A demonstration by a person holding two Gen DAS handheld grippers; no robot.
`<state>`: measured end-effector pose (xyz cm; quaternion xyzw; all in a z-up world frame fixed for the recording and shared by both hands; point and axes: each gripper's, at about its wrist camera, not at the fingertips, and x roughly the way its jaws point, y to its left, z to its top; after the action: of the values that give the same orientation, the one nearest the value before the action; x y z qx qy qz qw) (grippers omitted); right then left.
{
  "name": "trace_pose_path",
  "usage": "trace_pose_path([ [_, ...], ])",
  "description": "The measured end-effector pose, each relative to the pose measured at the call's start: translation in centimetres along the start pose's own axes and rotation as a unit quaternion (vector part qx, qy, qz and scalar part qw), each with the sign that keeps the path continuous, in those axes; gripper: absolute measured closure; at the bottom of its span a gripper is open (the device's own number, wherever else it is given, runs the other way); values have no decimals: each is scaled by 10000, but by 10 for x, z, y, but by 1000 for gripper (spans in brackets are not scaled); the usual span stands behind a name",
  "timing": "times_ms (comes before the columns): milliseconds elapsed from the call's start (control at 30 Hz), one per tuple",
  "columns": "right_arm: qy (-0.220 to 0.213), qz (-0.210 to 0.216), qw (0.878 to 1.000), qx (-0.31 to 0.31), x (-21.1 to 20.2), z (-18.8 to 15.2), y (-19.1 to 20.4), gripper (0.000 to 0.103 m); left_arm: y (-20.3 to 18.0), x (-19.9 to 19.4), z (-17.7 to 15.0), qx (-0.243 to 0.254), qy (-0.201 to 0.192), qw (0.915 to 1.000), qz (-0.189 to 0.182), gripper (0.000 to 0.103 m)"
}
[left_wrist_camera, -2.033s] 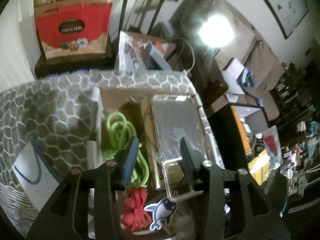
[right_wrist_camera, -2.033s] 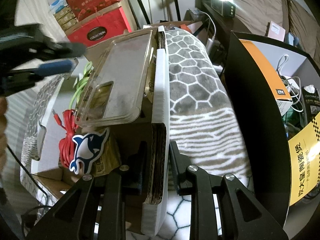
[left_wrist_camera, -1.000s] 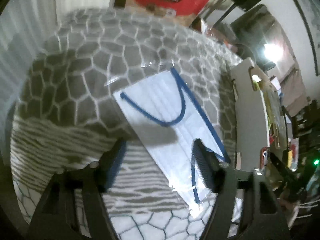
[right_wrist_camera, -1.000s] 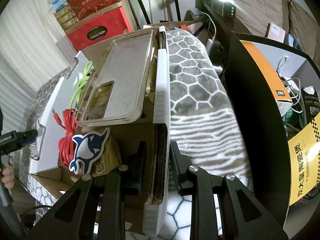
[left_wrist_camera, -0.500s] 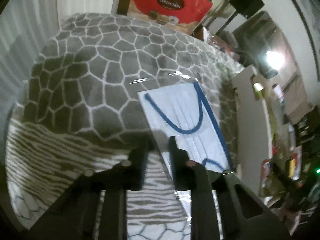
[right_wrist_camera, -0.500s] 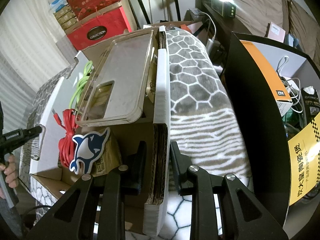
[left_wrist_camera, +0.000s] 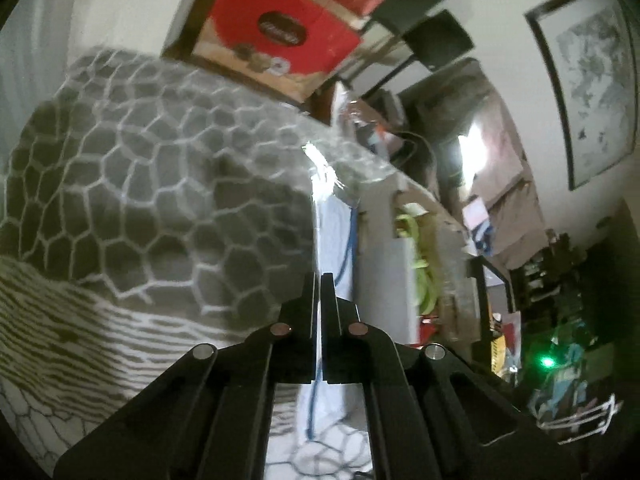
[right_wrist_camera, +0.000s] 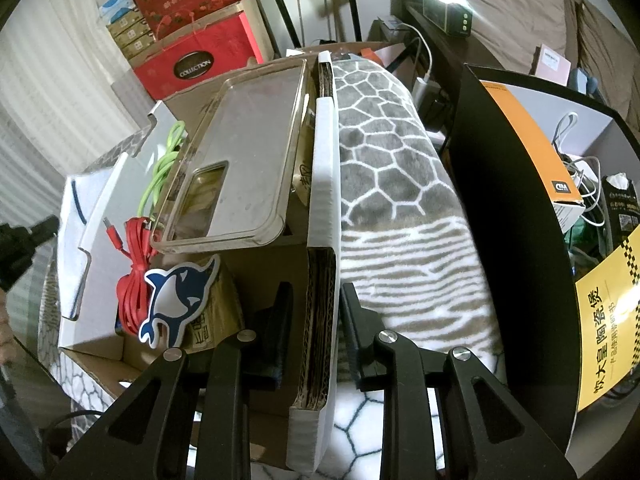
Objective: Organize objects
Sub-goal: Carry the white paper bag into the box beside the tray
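My left gripper (left_wrist_camera: 317, 280) is shut on the edge of a white face mask with blue loops in a clear wrapper (left_wrist_camera: 334, 236), which hangs edge-on above the grey patterned blanket (left_wrist_camera: 140, 200). In the right wrist view the mask (right_wrist_camera: 72, 200) shows just outside the left wall of the cardboard box. My right gripper (right_wrist_camera: 314, 292) is shut on the box's right wall (right_wrist_camera: 324, 184). Inside the box lie a clear phone case (right_wrist_camera: 248, 152), a green cable (right_wrist_camera: 160, 172), a red cable (right_wrist_camera: 132, 276) and a blue dolphin sticker (right_wrist_camera: 176, 292).
Red gift boxes (right_wrist_camera: 192, 64) are stacked behind the box. A black cabinet (right_wrist_camera: 500, 200) with an orange carton and cables stands close on the right. The blanket (right_wrist_camera: 384, 160) covers the surface on both sides of the box.
My left gripper went from open over the flat mask to shut on its edge, then lifted it off the blanket and tilted upward toward the box. The right gripper kept still.
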<state>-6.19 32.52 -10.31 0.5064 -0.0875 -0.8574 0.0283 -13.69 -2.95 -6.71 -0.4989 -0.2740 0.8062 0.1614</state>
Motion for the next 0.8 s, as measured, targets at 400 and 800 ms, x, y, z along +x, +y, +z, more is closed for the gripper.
trace_pose_path([
  [400, -4, 13, 10000, 15, 0, 0, 0, 78, -128, 18, 1, 1033, 243, 9937, -358, 103],
  [800, 1, 72, 10000, 16, 0, -1, -1, 78, -187, 100, -9, 883, 910, 9915, -307, 103],
])
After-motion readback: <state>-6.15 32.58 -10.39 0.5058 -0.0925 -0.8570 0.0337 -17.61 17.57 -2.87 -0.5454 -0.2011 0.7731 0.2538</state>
